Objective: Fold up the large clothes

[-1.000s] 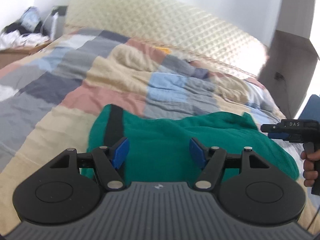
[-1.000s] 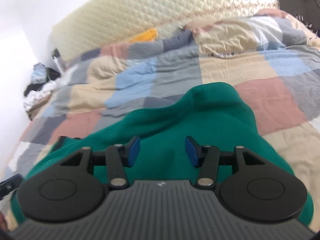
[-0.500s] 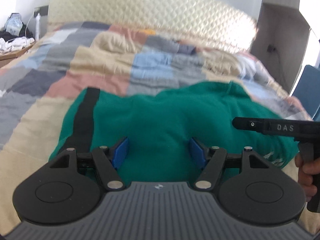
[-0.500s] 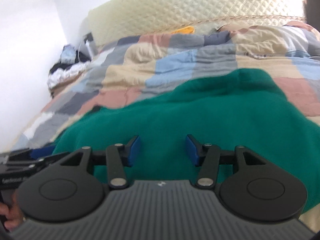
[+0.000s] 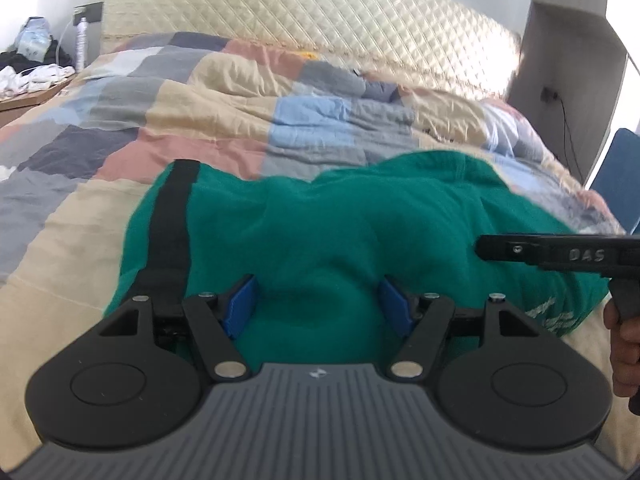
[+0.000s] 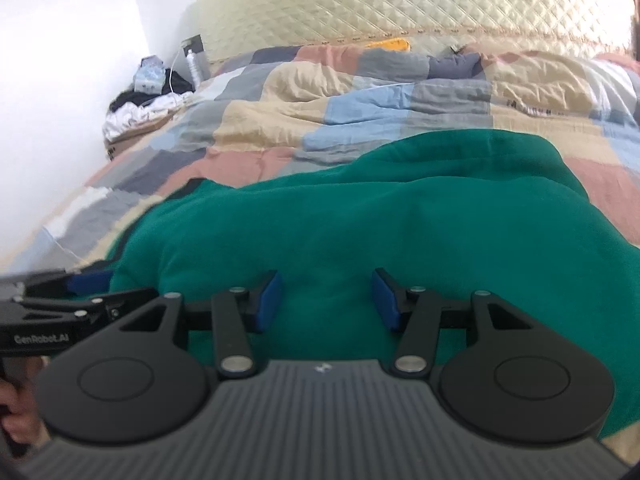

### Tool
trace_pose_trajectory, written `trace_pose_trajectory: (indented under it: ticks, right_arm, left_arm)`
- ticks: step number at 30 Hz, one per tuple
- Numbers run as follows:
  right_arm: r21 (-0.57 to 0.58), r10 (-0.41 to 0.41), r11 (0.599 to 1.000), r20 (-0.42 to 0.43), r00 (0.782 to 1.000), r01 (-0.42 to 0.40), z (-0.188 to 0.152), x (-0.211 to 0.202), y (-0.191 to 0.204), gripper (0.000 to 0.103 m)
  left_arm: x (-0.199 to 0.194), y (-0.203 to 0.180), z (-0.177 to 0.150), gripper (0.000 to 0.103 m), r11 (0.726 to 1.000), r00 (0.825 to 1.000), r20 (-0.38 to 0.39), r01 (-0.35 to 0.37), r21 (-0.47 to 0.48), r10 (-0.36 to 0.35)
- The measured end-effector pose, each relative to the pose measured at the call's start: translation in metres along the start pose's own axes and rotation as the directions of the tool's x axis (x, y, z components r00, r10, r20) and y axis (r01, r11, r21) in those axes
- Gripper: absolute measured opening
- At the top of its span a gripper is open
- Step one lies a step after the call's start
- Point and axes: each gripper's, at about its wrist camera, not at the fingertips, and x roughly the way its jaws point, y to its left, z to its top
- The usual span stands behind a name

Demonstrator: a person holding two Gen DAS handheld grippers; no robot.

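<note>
My left gripper (image 5: 316, 306) and right gripper (image 6: 326, 300) tilt downward side by side, jaws parted, seemingly gripping nothing; a hand (image 5: 624, 356) grips the right one's handle.

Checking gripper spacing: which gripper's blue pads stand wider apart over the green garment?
The left gripper; its pads show a wider gap above the green garment than the right gripper.

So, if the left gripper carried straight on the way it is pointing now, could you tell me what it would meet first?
Most likely the green garment: the left gripper tilts down over it with jaws open, nothing between them. The gap to the cloth is hard to judge.
</note>
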Motion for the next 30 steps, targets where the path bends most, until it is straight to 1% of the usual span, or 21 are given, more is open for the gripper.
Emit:
trace_pose_trajectory:
  ticks: [3,5,7,8,9,10,12,14,16,18,19,20,21,23,25,26,27,28,29,30]
  right_arm:
    - [0.121,0.006,0.993,0.02,1.0,-0.008,-0.005,-0.026,-0.009,0.052]
    - [0.184,0.001,0.983,0.024,1.0,-0.005,-0.01,-0.042,-0.015,0.052]
    - [0.244,-0.025,0.97,0.028,0.999,0.018,-0.015,-0.057,-0.02,0.053]
    - [0.276,-0.031,0.961,0.029,0.999,0.021,-0.017,-0.063,-0.023,0.054]
    - [0.31,-0.032,0.95,0.033,0.999,0.02,-0.02,-0.069,-0.028,0.054]
    - [0.346,-0.035,0.938,0.039,0.999,0.019,-0.023,-0.076,-0.033,0.054]
    - [0.404,-0.055,0.914,0.04,0.998,0.034,-0.03,-0.084,-0.04,0.054]
    - [0.465,-0.067,0.884,0.02,0.998,0.05,-0.039,-0.088,-0.048,0.054]
    - [0.534,-0.057,0.844,0.001,0.998,0.048,-0.048,-0.086,-0.057,0.054]
    - [0.602,-0.023,0.798,-0.009,1.0,0.024,-0.054,-0.079,-0.066,0.054]
    - [0.631,-0.007,0.776,-0.01,1.0,0.012,-0.057,-0.075,-0.07,0.054]
    - [0.66,0.004,0.752,-0.01,1.0,0.004,-0.059,-0.07,-0.073,0.057]
    - [0.682,0.008,0.731,-0.004,1.0,-0.003,-0.061,-0.066,-0.076,0.073]
    - [0.72,-0.002,0.694,0.004,1.0,-0.001,-0.064,-0.061,-0.08,0.094]
    - [0.764,0.015,0.645,0.01,1.0,-0.017,-0.069,-0.055,-0.086,0.094]
    - [0.79,0.034,0.612,0.022,0.999,-0.038,-0.072,-0.051,-0.089,0.093]
    - [0.821,0.052,0.567,0.037,0.998,-0.06,-0.078,-0.048,-0.094,0.093]
    - [0.856,0.059,0.511,0.058,0.997,-0.08,-0.084,-0.046,-0.098,0.093]
    - [0.894,0.041,0.438,0.081,0.996,-0.091,-0.093,-0.045,-0.103,0.093]
    - [0.926,0.017,0.365,0.098,0.995,-0.097,-0.102,-0.043,-0.109,0.093]
  left_arm:
    - [-0.028,0.001,-0.001,0.072,0.999,1.0,0.029,-0.002,-0.051,0.004]
    - [-0.043,0.0,0.001,0.072,0.995,1.0,0.025,-0.002,-0.098,0.005]
    - [-0.058,-0.001,0.002,0.072,0.987,0.999,0.032,0.042,-0.154,-0.038]
    - [-0.064,0.0,0.002,0.073,0.982,0.998,0.035,0.053,-0.184,-0.047]
    - [-0.07,0.002,0.001,0.074,0.972,0.997,0.036,0.068,-0.225,-0.061]
    - [-0.074,0.002,-0.002,0.078,0.964,0.997,0.034,0.078,-0.256,-0.072]
    - [-0.08,0.008,-0.012,0.082,0.935,0.995,0.022,0.1,-0.34,-0.099]
    - [-0.08,0.014,-0.023,0.083,0.907,0.993,-0.011,0.103,-0.408,-0.118]
    - [-0.077,0.022,-0.033,0.085,0.876,0.992,-0.034,0.09,-0.474,-0.121]
    - [-0.069,0.032,-0.041,0.087,0.818,0.988,-0.064,0.081,-0.569,-0.143]
    - [-0.064,0.037,-0.045,0.088,0.795,0.984,-0.076,0.086,-0.6,-0.164]
    - [-0.057,0.041,-0.047,0.088,0.775,0.978,-0.087,0.093,-0.625,-0.189]
    - [-0.052,0.044,-0.048,0.089,0.76,0.974,-0.09,0.101,-0.643,-0.206]
    - [-0.042,0.05,-0.052,0.091,0.722,0.969,-0.083,0.116,-0.682,-0.234]
    - [-0.034,0.057,-0.055,0.093,0.68,0.966,-0.075,0.119,-0.723,-0.248]
    - [-0.031,0.061,-0.057,0.094,0.657,0.964,-0.067,0.123,-0.744,-0.257]
    - [-0.028,0.066,-0.06,0.094,0.627,0.962,-0.058,0.128,-0.768,-0.268]
    - [-0.026,0.072,-0.063,0.094,0.604,0.961,-0.048,0.133,-0.786,-0.274]
    - [-0.024,0.076,-0.066,0.094,0.576,0.96,-0.031,0.14,-0.805,-0.277]
    - [-0.021,0.083,-0.07,0.094,0.539,0.959,-0.01,0.149,-0.829,-0.282]
